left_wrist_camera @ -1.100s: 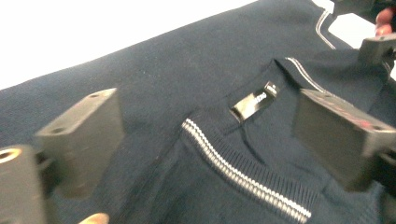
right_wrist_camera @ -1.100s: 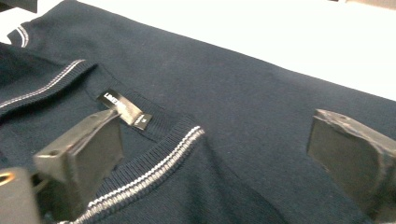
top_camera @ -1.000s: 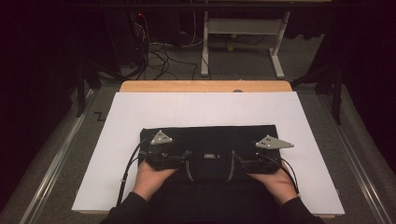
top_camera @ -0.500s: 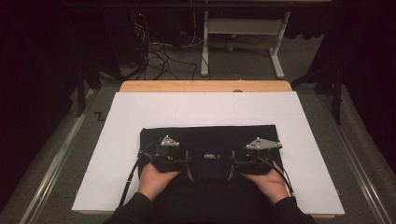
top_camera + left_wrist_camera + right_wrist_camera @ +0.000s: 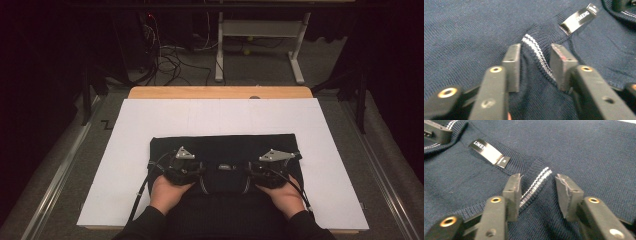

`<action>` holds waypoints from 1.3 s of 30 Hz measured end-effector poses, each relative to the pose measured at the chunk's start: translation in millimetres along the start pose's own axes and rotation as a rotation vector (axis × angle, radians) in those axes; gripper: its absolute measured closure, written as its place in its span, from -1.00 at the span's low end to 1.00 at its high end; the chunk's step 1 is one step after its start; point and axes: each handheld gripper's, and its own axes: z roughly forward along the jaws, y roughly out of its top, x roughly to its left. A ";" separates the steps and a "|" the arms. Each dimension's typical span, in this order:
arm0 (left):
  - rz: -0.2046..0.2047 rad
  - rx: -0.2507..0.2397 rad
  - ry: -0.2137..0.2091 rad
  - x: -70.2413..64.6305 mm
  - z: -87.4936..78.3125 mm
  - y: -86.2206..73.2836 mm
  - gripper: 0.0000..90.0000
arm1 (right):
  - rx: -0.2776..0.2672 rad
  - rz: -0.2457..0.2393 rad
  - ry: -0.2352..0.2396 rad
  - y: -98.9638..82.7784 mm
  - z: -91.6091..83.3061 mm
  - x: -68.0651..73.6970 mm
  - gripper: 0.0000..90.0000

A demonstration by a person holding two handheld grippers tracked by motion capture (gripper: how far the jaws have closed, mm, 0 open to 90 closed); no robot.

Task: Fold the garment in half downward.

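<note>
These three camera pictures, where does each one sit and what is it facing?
High view: fixed above the person's side, looking forward and down on the white-covered table and dark navy knitted sweater; both hands and forearms show, holding the left gripper and right gripper.
Left gripper view: rides on the left gripper, looking along its open jaws astride the white-striped ribbed collar.
Right gripper view: rides on the right gripper, jaws likewise astride the collar.
Both gripper views share the black neck label.
</note>
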 end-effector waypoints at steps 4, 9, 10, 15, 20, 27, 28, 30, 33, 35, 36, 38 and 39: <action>0.019 -0.012 0.011 -2.1 -1.2 -1.1 0.56 | -0.005 0.005 -0.002 -0.2 -1.3 -0.3 0.58; 0.023 -0.058 0.005 -2.0 -6.9 -2.7 0.63 | -0.034 -0.025 -0.017 0.0 -6.0 2.4 0.71; 0.021 -0.070 0.003 -1.9 -9.0 -3.0 0.63 | -0.042 -0.029 -0.018 0.1 -7.3 2.9 0.72; 0.017 -0.123 0.001 -3.2 -16.2 -4.3 0.63 | -0.115 -0.049 -0.021 -0.2 -19.2 6.2 0.72; 0.032 -0.148 -0.019 -9.1 -25.1 -5.4 0.63 | -0.165 -0.067 -0.018 -2.8 -31.4 9.8 0.72; 0.068 -0.194 -0.046 -17.4 -50.1 -13.2 0.63 | -0.226 -0.087 0.015 -8.7 -52.3 14.6 0.72; 0.069 -0.198 -0.054 -19.1 -53.0 -14.4 0.63 | -0.234 -0.087 0.022 -9.8 -56.1 15.6 0.72; 0.077 -0.205 -0.062 -23.2 -58.5 -16.8 0.63 | -0.248 -0.096 0.032 -12.8 -63.2 18.2 0.72; 0.099 -0.211 -0.067 -31.0 -66.2 -22.6 0.63 | -0.258 -0.109 0.044 -18.9 -72.8 23.7 0.72; 0.102 -0.218 -0.076 -35.8 -70.5 -26.8 0.63 | -0.263 -0.116 0.049 -22.2 -77.3 27.0 0.72; 0.102 -0.221 -0.081 -37.3 -72.2 -28.5 0.63 | -0.266 -0.121 0.053 -24.5 -80.3 29.1 0.72; 0.108 -0.227 -0.089 -41.6 -76.8 -32.7 0.63 | -0.270 -0.129 0.054 -28.0 -85.0 32.3 0.72; 0.112 -0.228 -0.091 -43.4 -78.6 -34.2 0.63 | -0.272 -0.134 0.054 -29.6 -87.0 33.5 0.72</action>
